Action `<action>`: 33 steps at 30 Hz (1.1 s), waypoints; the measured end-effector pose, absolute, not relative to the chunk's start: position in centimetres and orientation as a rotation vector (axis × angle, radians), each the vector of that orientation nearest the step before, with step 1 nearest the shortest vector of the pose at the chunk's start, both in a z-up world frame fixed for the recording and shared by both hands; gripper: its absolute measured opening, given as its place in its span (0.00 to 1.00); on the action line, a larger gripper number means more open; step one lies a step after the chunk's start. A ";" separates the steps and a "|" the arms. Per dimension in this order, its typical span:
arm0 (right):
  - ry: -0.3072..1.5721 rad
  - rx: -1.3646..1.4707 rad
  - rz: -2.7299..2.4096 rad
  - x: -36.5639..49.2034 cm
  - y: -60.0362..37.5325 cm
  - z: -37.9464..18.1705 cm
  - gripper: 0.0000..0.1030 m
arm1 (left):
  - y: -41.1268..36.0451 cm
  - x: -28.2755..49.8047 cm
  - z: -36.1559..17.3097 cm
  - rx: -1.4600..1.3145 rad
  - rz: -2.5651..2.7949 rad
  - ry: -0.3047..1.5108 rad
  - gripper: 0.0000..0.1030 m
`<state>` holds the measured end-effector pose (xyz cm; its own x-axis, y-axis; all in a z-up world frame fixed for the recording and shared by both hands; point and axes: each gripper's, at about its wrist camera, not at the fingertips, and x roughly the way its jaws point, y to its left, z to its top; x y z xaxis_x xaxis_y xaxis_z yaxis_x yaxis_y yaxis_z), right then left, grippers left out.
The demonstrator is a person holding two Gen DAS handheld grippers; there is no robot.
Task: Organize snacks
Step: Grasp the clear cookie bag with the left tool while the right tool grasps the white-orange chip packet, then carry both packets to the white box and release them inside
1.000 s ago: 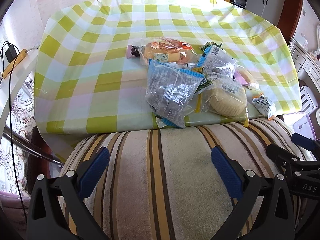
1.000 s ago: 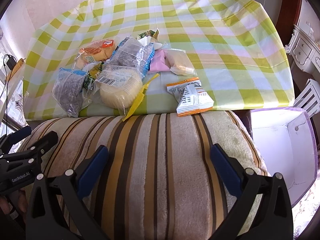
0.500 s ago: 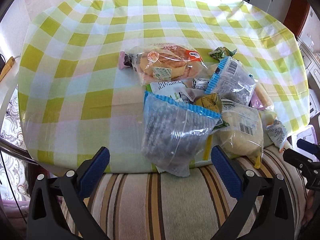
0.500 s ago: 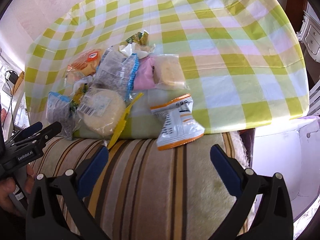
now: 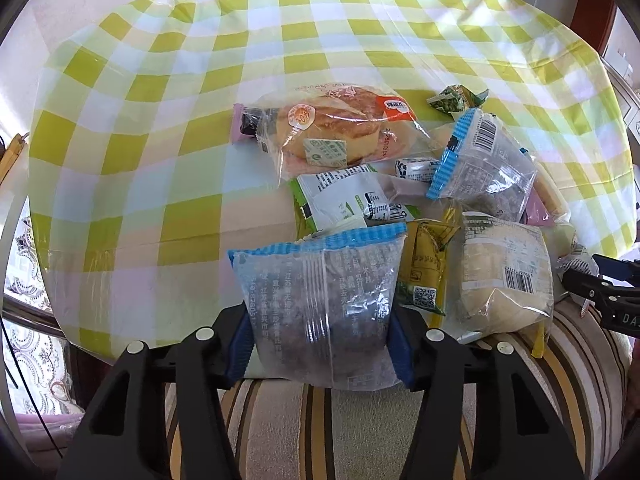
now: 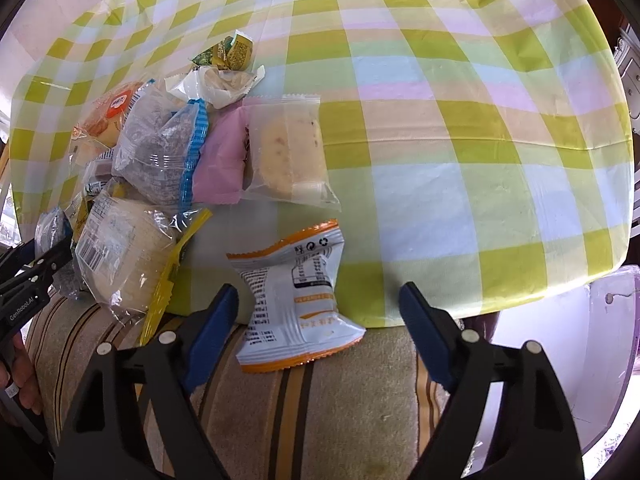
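Note:
A pile of wrapped snacks lies at the near edge of the green checked table (image 5: pixel 160 184). My left gripper (image 5: pixel 320 344) is shut on a clear blue-edged packet of dark cake (image 5: pixel 328 304), with both pads against its sides. Behind it lie a round bread in clear wrap (image 5: pixel 332 132) and a pale cake packet (image 5: pixel 504 276). My right gripper (image 6: pixel 318 328) is open around a white and orange packet (image 6: pixel 296 304) that hangs over the table edge. A pale cake in clear wrap (image 6: pixel 288 152) and a pink packet (image 6: pixel 220 168) lie beyond it.
A striped cushion (image 6: pixel 340 412) lies under both grippers, against the table edge. A white box with a purple rim (image 6: pixel 560 360) stands low at the right of the table. A second blue-edged packet (image 5: pixel 480 164) and small green sachets (image 5: pixel 456 100) lie in the pile.
Both grippers moved forward to the table edge. The left gripper closed on the blue-edged dark cake packet. The right gripper narrowed somewhat and now straddles the white and orange packet.

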<state>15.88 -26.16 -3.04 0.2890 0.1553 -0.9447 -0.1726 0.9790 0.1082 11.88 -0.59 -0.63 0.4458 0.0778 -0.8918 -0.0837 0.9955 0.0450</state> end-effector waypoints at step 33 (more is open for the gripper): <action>1.015 0.390 0.221 12.4 -38.1 2.5 0.36 | -14.0 10.4 9.7 0.137 -0.050 0.789 0.47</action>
<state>12.45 -38.08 2.53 0.5134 0.3571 -0.7803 -0.0001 0.9093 0.4161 10.45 -14.00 9.67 0.7041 0.0058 -0.7100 0.0962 0.9900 0.1035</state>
